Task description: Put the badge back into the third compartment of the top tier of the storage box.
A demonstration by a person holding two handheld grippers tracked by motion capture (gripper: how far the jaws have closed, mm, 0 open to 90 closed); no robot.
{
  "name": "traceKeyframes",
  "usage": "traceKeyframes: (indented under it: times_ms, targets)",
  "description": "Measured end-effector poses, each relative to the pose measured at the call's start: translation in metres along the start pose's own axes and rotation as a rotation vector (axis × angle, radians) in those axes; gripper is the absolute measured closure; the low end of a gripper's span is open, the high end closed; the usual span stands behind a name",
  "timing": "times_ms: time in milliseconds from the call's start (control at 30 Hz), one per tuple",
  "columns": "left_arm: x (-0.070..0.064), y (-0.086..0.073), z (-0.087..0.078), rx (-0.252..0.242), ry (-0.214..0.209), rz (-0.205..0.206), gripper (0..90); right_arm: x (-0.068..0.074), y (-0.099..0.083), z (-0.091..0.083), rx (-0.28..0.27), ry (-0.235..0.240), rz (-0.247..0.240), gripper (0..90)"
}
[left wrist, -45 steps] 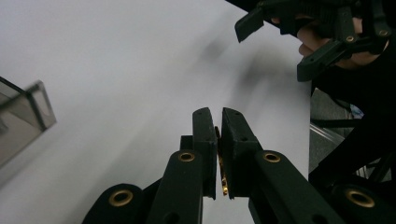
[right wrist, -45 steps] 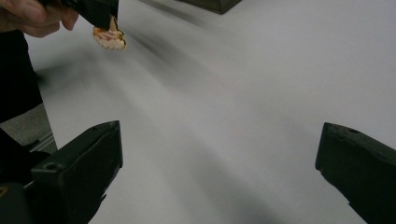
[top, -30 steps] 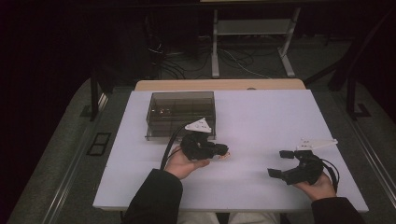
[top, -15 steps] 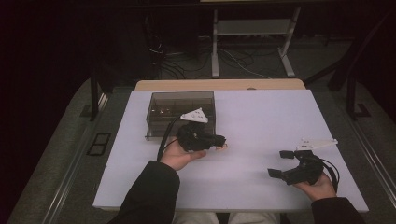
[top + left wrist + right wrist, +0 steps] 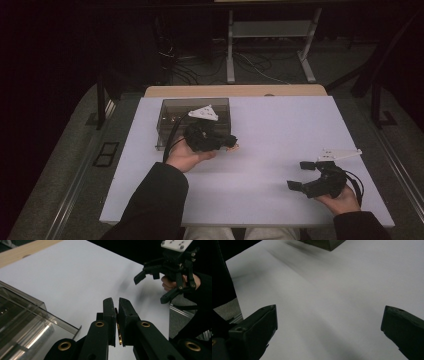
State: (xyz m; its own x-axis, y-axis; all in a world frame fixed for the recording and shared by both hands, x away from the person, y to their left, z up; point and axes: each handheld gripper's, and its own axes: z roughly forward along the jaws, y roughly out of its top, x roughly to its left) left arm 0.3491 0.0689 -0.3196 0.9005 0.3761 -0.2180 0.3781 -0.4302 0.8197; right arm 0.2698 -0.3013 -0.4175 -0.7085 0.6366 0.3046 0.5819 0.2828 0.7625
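Left gripper has been moved from mid-table toward the clear box at the far-left corner; jaws pinched onto 1 thin brass-coloured strip, presumably box-bound. Right gripper unmoved near the front-right corner, spread wide, holding nothing.

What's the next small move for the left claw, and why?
Probably carry it right toward the open table. The left claw is shut on a thin gold part beside the clear box, and the right claw waits open.
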Motion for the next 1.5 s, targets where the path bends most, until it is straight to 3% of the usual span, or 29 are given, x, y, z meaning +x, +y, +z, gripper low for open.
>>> traceKeyframes:
  times_ms: [233, 500, 833, 1500]
  targets:
    - [0.008, 0.006, -0.007, -0.011, 0.015, -0.004, 83.9, 0.000, 0.000, 0.000, 0.001, 0.000, -0.001, 0.1]
    - [0.019, 0.005, -0.015, -0.058, 0.036, -0.031, 83.9, -0.001, 0.000, 0.000, 0.005, 0.002, 0.000, 0.1]
    - [0.028, 0.003, -0.015, -0.077, 0.062, -0.061, 83.9, -0.001, 0.000, 0.000, 0.006, 0.001, -0.002, 0.1]
    - [0.048, -0.004, -0.008, -0.056, 0.108, -0.096, 83.9, -0.002, 0.000, 0.000, 0.007, 0.000, -0.003, 0.1]
